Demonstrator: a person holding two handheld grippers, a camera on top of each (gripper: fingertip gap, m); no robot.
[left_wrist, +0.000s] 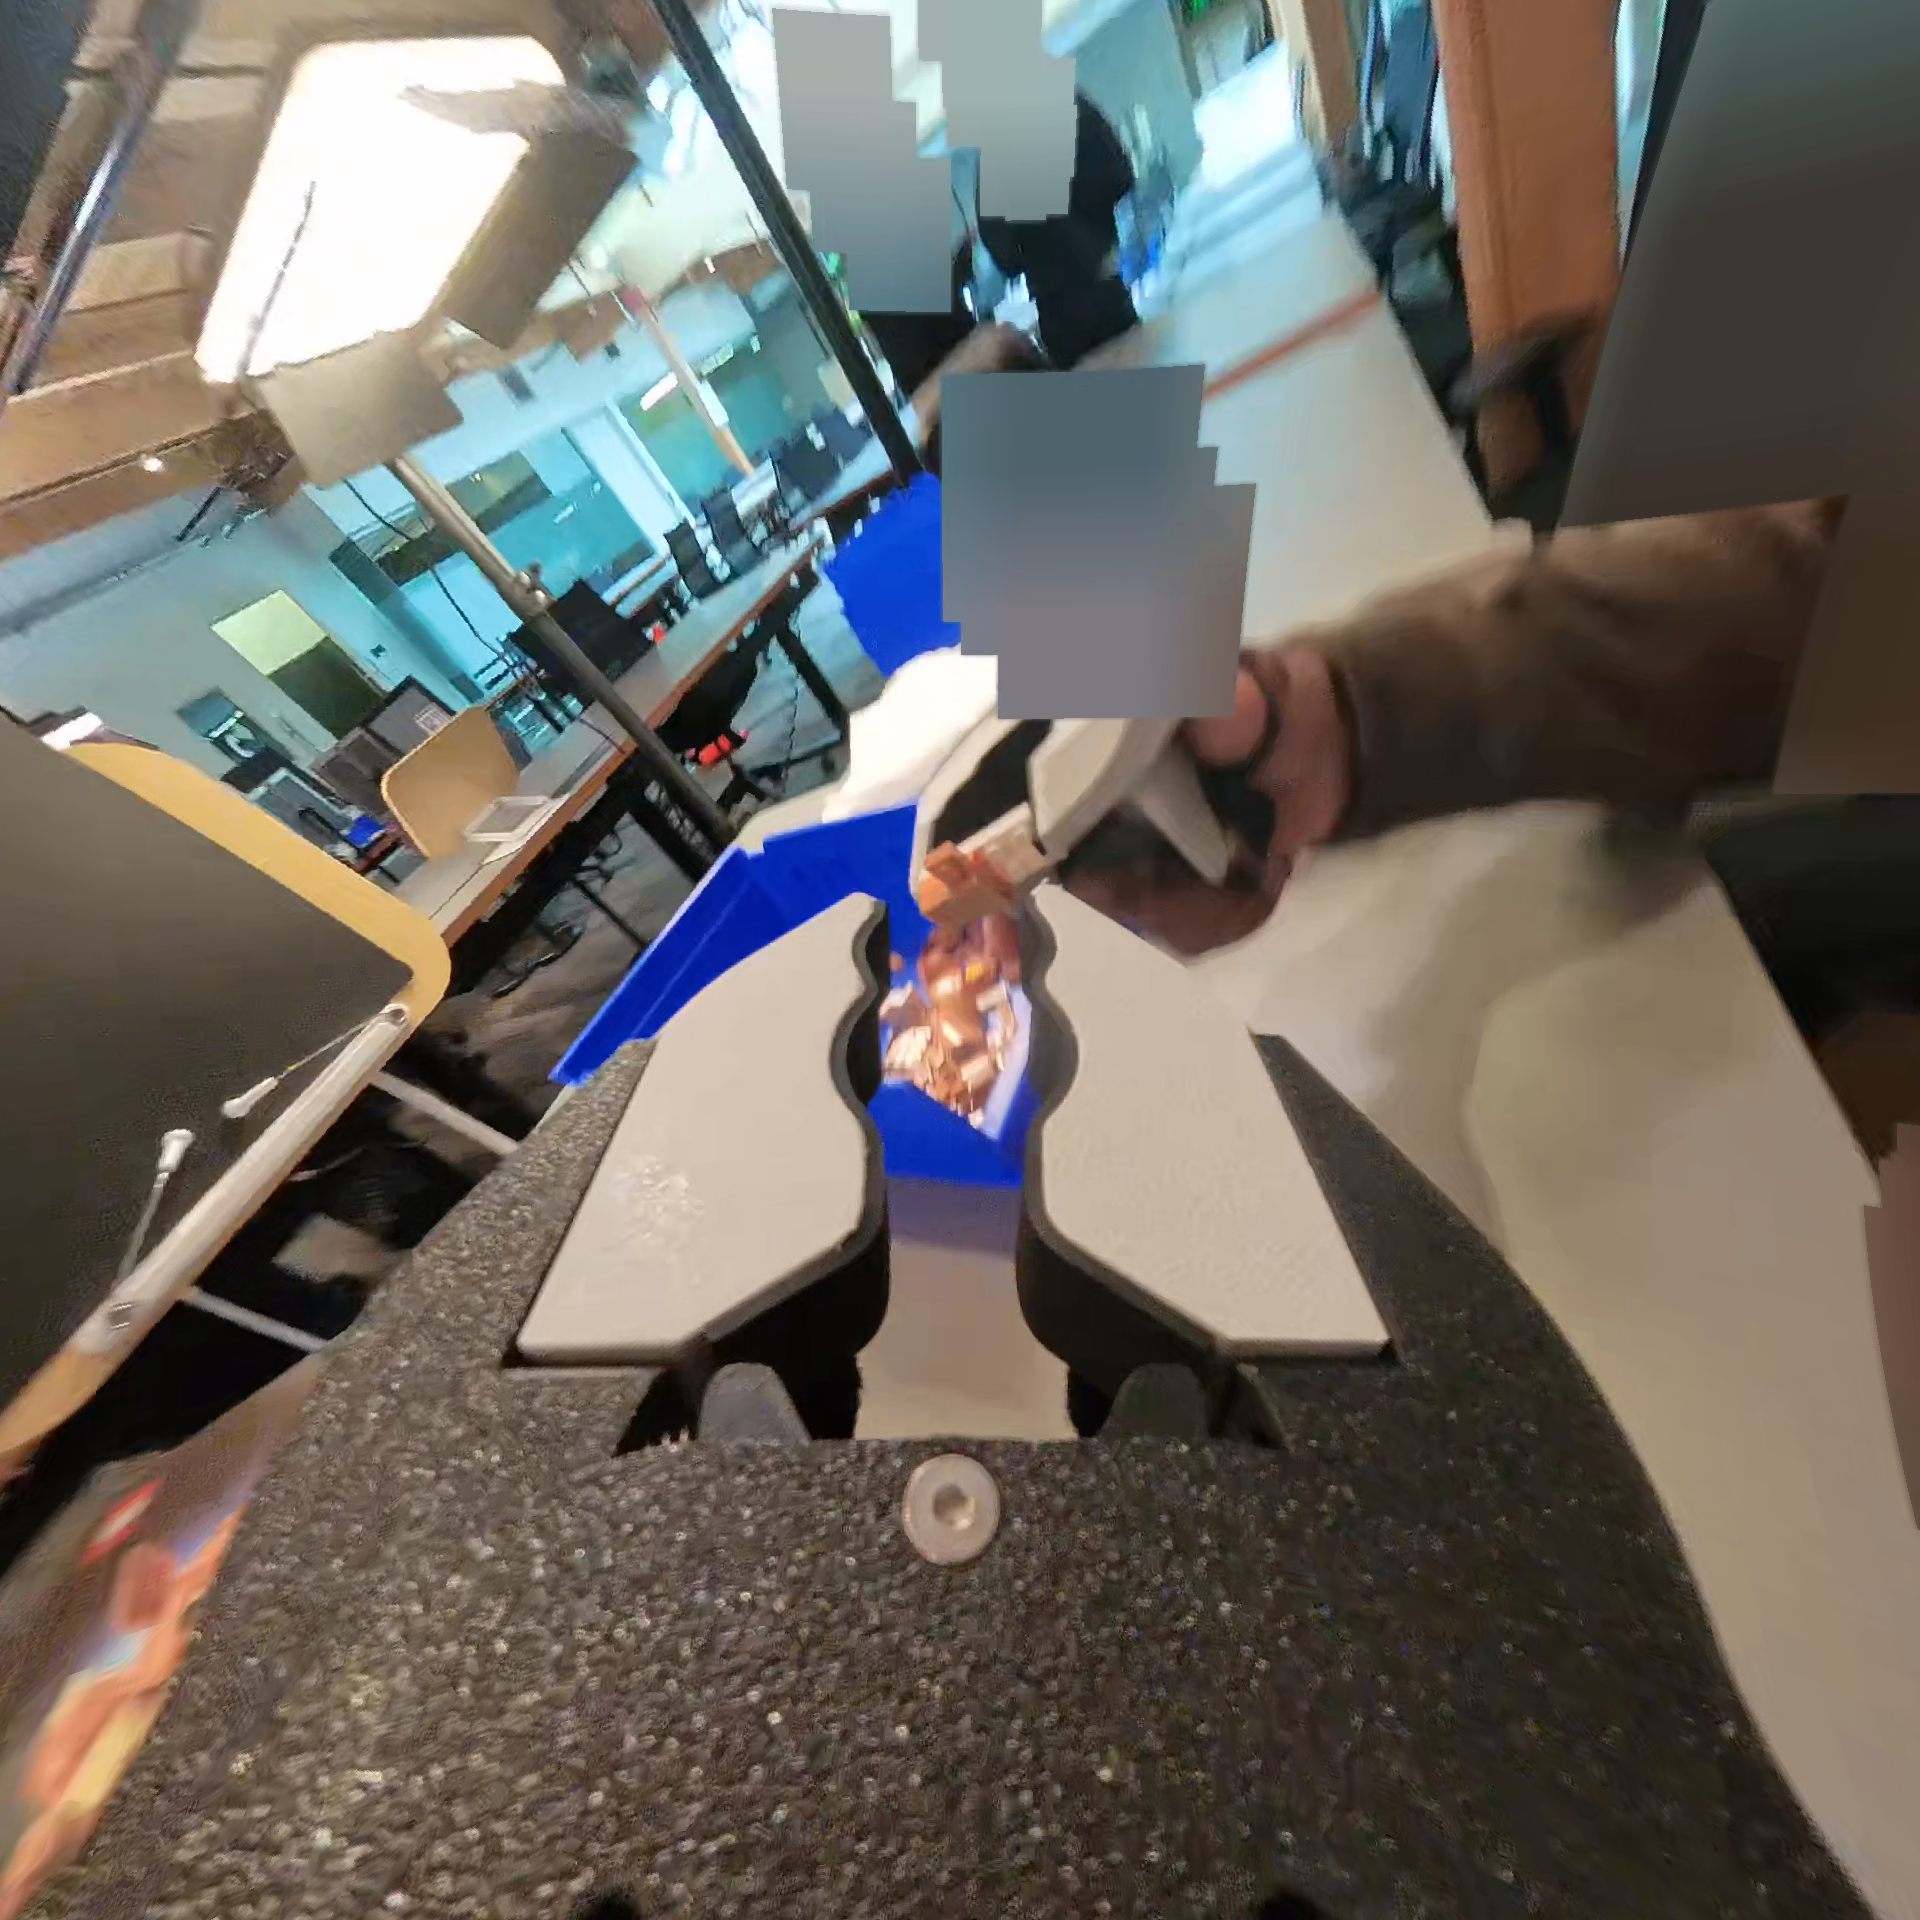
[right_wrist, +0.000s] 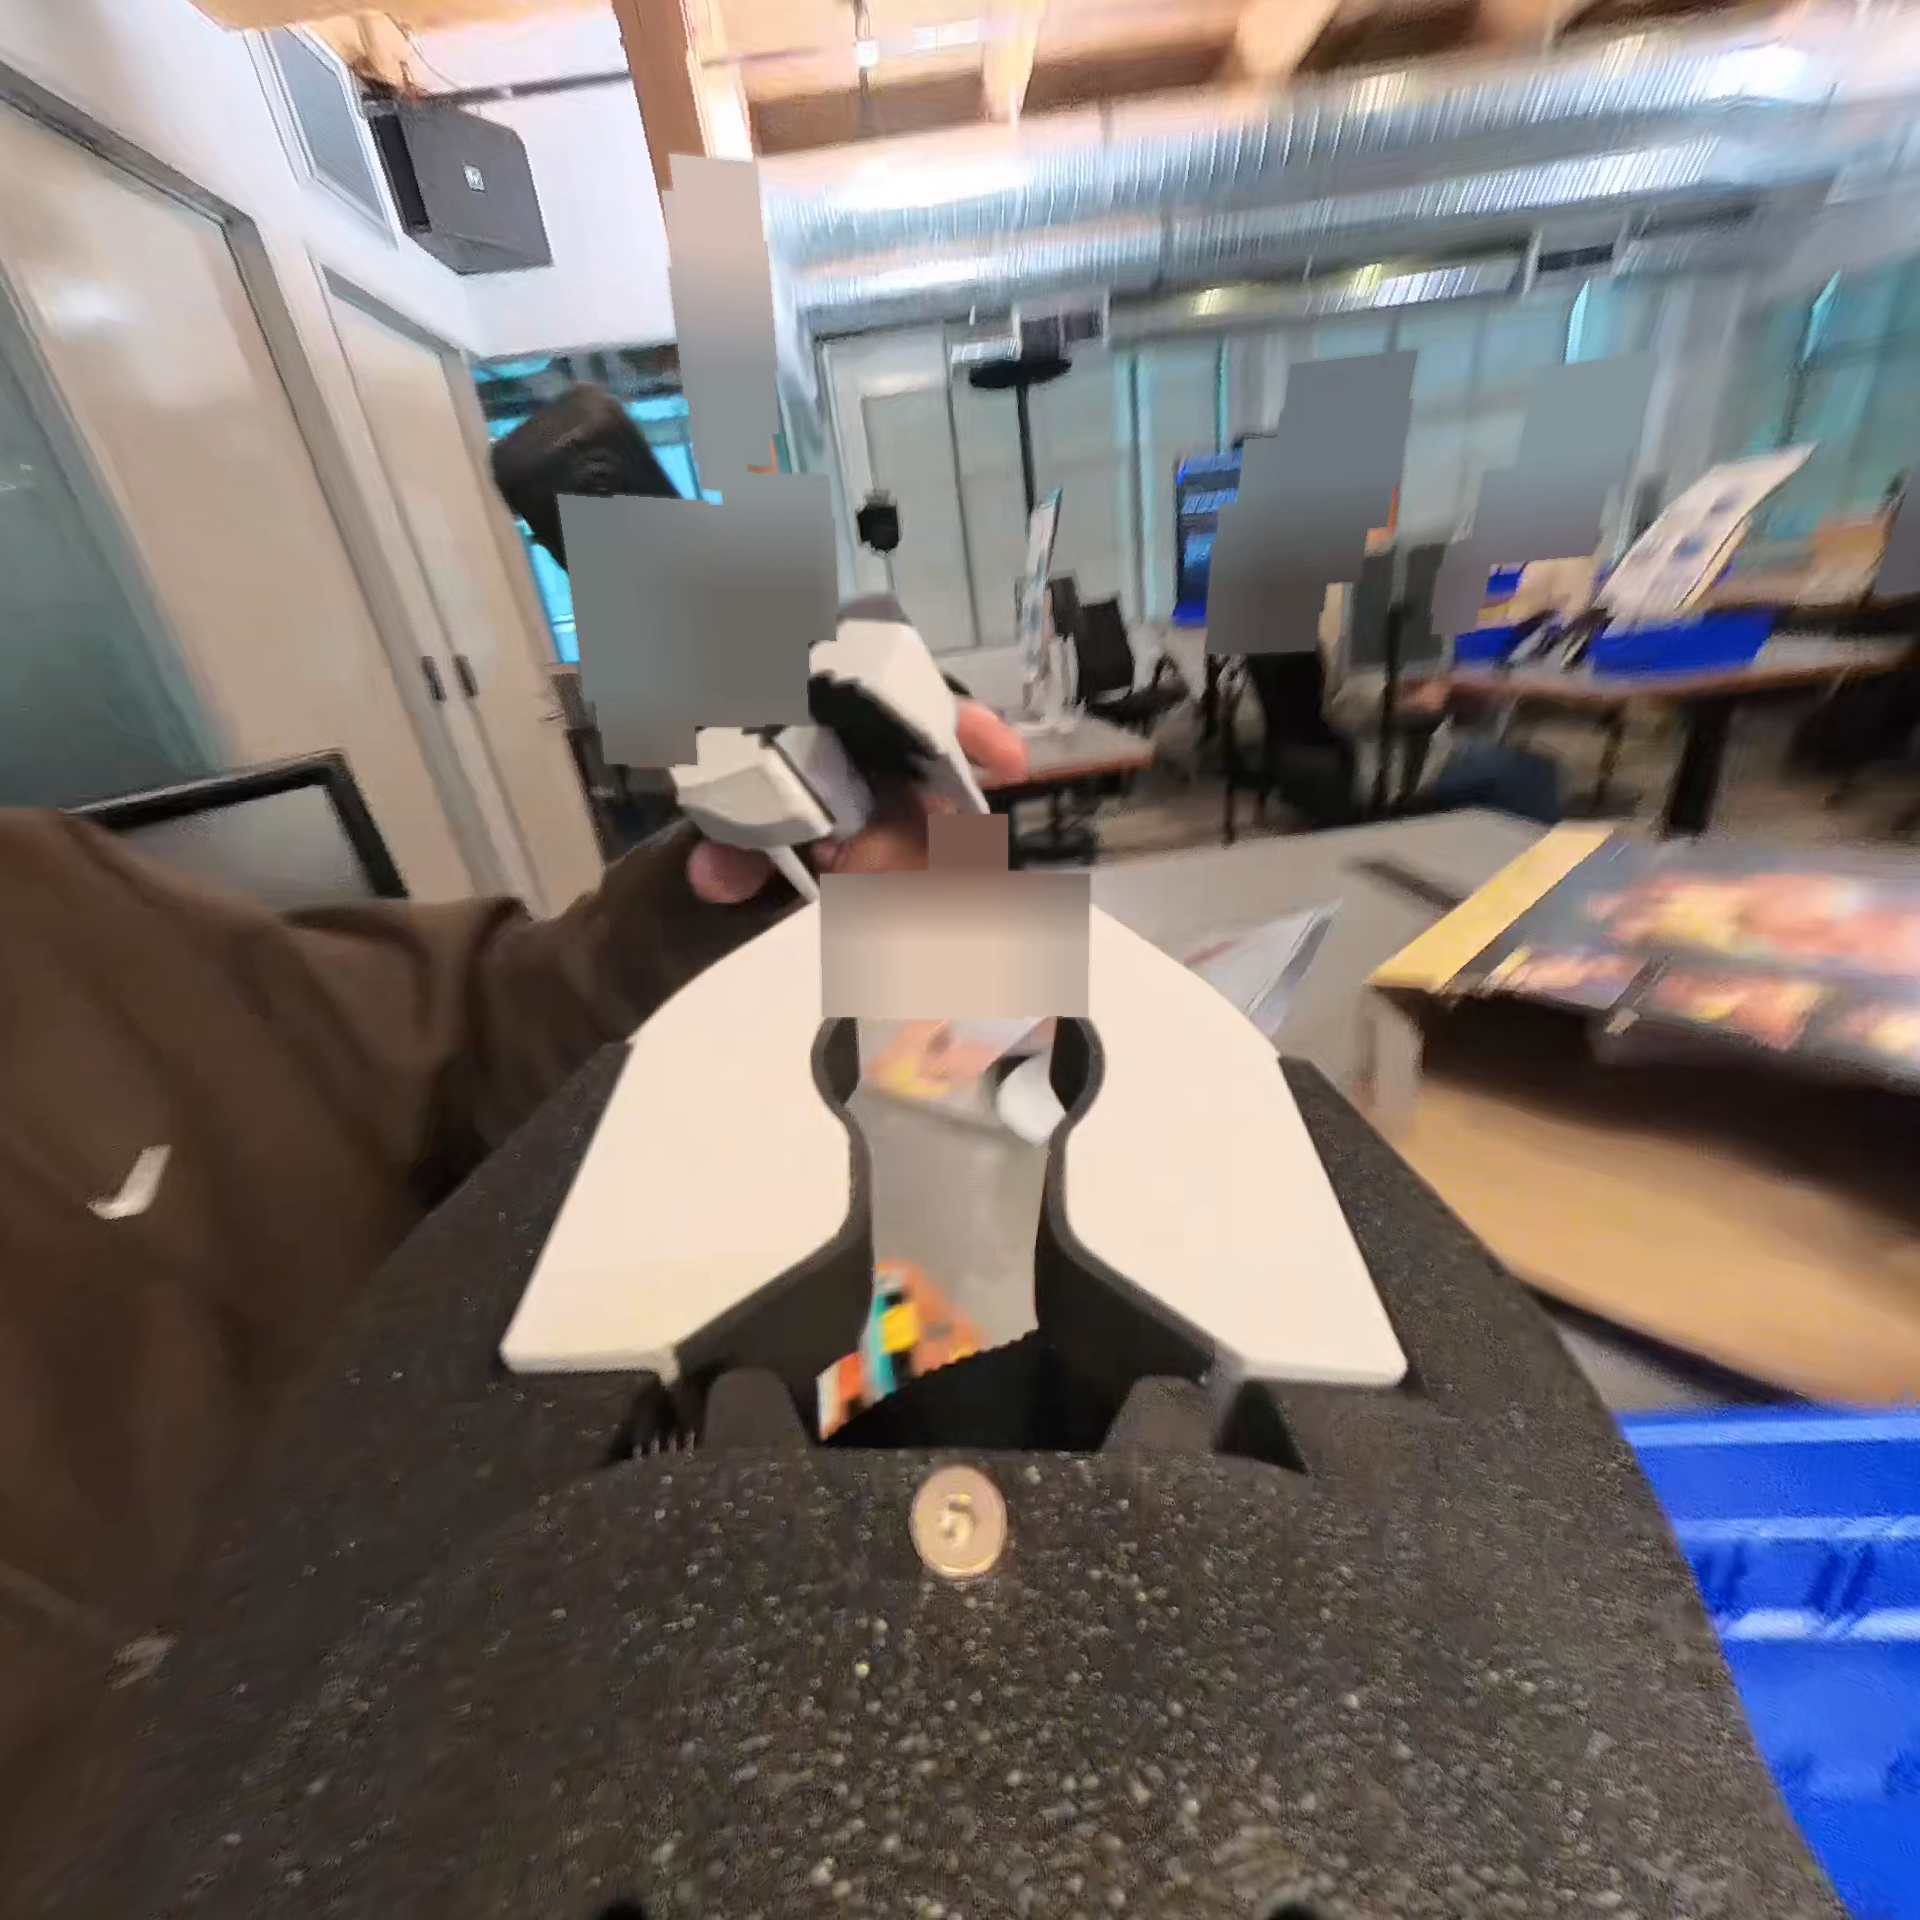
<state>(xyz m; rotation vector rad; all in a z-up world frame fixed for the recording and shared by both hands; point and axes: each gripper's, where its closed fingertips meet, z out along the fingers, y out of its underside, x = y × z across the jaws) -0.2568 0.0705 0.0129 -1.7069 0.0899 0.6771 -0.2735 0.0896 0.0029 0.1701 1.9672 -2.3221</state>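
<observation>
The left claw (left_wrist: 951, 935) hangs empty with a gap between its grey-faced fingers, above a blue plastic bin (left_wrist: 727, 935) of small copper-brown pieces (left_wrist: 951, 1029) on the pale surface (left_wrist: 1455, 1091). Beyond it the right claw (left_wrist: 987, 852) grips a blurred copper-brown piece (left_wrist: 951, 878) over the bin. In the right wrist view a mosaic patch hides that claw's tips, and the cardboard box (right_wrist: 1558, 1226) and blue bin rim (right_wrist: 1787, 1558) are blurred and cut off at the frame's right.

blue bin (left_wrist: 717, 935), brown sleeve (left_wrist: 1558, 665)
</observation>
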